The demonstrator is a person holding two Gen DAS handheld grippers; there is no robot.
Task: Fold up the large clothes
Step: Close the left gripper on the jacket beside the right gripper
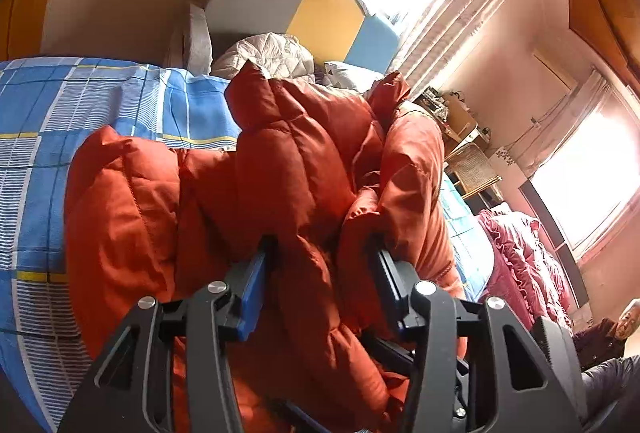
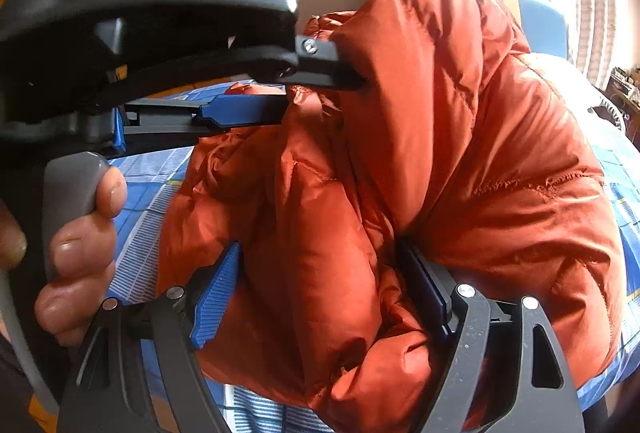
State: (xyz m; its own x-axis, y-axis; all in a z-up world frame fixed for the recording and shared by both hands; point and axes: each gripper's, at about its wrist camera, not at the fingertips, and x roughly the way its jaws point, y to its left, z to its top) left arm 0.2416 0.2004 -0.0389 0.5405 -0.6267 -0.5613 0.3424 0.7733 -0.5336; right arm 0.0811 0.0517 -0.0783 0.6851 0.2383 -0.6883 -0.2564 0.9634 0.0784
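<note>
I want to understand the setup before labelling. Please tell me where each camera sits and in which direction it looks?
Left wrist: sits on the left gripper, looking along its fingers across the orange down jacket and blue plaid bed sheet toward the bright windows; only its own fingers show.
Right wrist: sits on the right gripper, facing the jacket at close range; the left gripper and the person's hand on its handle show at left.
Shared: both see the jacket, gripped by both grippers, and the sheet.
</note>
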